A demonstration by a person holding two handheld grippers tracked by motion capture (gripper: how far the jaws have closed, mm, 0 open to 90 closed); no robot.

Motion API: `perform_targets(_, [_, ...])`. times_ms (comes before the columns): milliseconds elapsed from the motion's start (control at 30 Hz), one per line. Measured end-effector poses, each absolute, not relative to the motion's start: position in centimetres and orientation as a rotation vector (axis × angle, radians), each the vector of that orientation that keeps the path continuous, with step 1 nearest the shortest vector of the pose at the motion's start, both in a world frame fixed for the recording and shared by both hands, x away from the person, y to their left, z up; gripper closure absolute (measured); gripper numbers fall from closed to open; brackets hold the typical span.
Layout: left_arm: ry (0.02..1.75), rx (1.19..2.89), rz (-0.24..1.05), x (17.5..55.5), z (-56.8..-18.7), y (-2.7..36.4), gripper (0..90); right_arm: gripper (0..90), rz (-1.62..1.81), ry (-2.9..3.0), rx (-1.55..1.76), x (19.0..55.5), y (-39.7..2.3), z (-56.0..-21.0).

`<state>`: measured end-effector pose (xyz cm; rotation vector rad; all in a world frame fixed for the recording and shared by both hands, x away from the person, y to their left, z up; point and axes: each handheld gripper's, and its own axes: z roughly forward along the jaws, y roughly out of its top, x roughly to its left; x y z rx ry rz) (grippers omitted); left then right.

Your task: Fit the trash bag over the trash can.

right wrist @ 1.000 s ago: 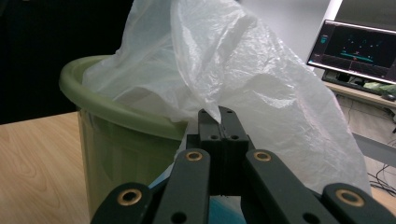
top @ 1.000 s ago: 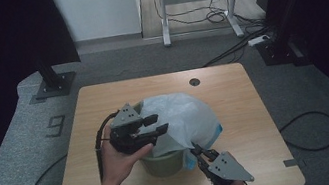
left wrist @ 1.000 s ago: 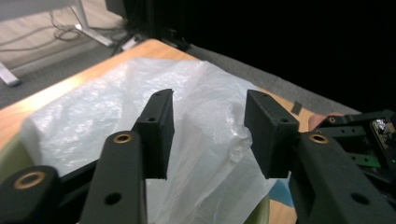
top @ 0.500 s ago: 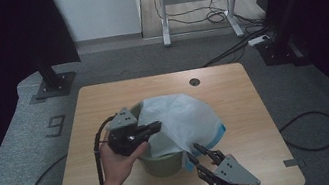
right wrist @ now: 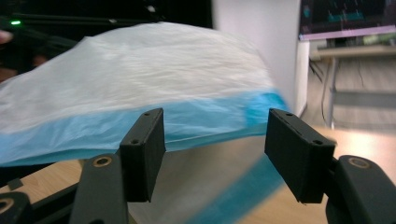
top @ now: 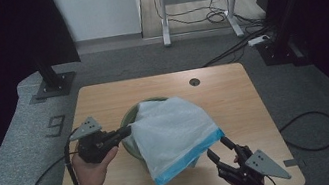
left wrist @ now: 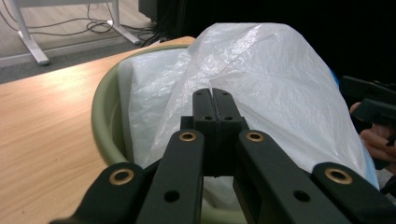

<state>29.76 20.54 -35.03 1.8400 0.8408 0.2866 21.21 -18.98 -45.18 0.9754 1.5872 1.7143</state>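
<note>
High view: a white bag [top: 174, 131] drapes over the green bowl [top: 129, 121] mid-table; the left gripper [top: 125, 129] pinches its left edge.

Left gripper view: jaws pressed together, apparently on film.

Right gripper view: jaws have just been opening, the bag's blue hem [right wrist: 196, 123] beyond them.

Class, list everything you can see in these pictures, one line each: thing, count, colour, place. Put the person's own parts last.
bag: one, white with a blue band, draped over the bowl at mid-table.
bowl: one, olive green, under the bag.
table: one, light wood, with a round hole near its far edge.
desk: one, white legs, on the floor beyond.
left hand-held gripper: one, black, shut on the bag's left edge.
right hand-held gripper: one, black, open by the blue band; its jaws have just been opening.
left hand: one, at the near left.
</note>
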Motion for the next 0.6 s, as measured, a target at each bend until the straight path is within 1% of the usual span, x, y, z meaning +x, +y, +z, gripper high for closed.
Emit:
perform_targets(133, [0.852, 1.834, 0.283, 29.9, -35.4, 20.8, 90.0, 36.7, 1.698, 1.609, 1.036, 21.5, -19.1, -45.5])
perform_targets(367, [0.875, 1.830, 0.287, 30.2, -35.7, 21.3, 90.0, 32.3, 1.647, 1.604, 1.069, 21.3, -19.5, -46.6])
perform_targets(467, [0.880, 1.828, 0.286, 30.3, -35.7, 21.5, 90.0, 33.3, 1.610, 1.604, 1.062, 22.0, -19.9, -46.5])
perform_targets(600, [0.890, 1.823, 0.278, 30.6, -35.8, 21.6, 90.0, 39.3, 1.559, 1.642, 1.055, 23.3, -19.7, -47.1])
